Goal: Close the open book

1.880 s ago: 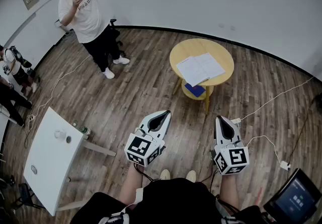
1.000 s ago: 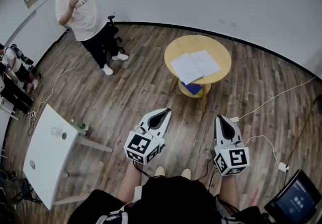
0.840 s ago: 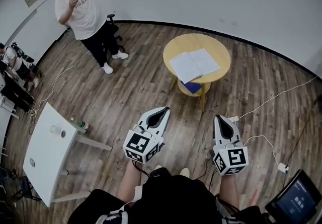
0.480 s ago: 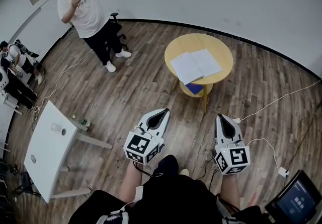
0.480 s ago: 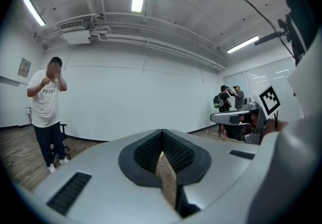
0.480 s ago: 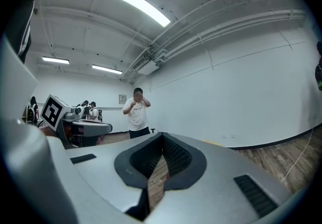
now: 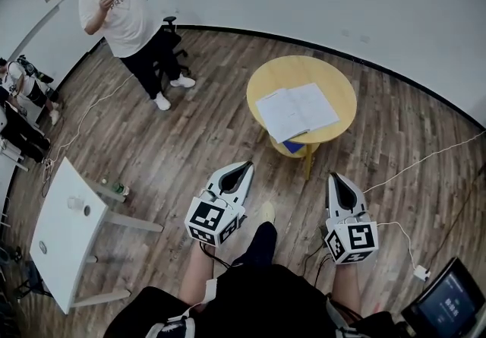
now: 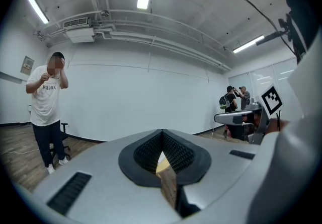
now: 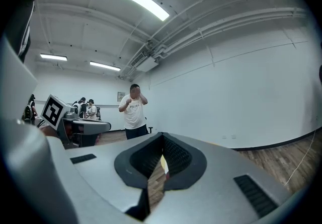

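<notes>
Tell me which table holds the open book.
The round yellow table near the far wall, with the open book on its top; the white rectangular table at the left holds only small items.

The open book (image 7: 296, 111) lies on the round table (image 7: 335, 75), well ahead of the left gripper (image 7: 244, 169) and right gripper (image 7: 335, 178).
</notes>
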A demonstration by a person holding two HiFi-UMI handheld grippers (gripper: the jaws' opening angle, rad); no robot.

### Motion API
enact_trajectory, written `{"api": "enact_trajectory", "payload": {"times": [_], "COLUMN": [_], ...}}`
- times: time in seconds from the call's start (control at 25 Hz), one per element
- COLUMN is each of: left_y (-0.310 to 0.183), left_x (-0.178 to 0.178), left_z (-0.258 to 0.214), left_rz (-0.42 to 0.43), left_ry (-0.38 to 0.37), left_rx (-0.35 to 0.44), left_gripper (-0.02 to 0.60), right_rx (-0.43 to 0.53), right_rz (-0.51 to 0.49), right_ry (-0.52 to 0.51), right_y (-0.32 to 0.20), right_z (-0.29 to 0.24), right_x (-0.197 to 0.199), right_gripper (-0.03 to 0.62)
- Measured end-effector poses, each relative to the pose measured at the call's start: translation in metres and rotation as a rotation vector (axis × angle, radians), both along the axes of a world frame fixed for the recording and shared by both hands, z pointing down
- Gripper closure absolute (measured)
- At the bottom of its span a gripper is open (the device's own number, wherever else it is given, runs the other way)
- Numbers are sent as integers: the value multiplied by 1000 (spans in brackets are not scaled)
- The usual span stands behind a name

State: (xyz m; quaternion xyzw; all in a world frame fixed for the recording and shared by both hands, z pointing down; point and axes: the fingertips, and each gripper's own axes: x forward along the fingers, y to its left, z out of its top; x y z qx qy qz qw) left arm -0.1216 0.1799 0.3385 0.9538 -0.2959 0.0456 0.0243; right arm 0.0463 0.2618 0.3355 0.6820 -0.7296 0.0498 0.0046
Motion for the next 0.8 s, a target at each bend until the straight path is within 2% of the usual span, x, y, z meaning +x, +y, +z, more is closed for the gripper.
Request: {"api": "enact_trajectory", "payload": {"times": [0.52,0.8], "left_y": [-193,-248], "left_x": [22,28], "left_z": [-5,-10], "left_rz": [-48,-60], "left_ry": [15,12], "left_rx": [-23,-18], "left_gripper": [583,583], "right_rx": [-35,-27], "right_rz": [-70,-85], "right_ry": [41,52], "right_y": [-211,-270], "right_z": [-14,-25], "right_x": [20,29], "right_gripper": [591,591]}}
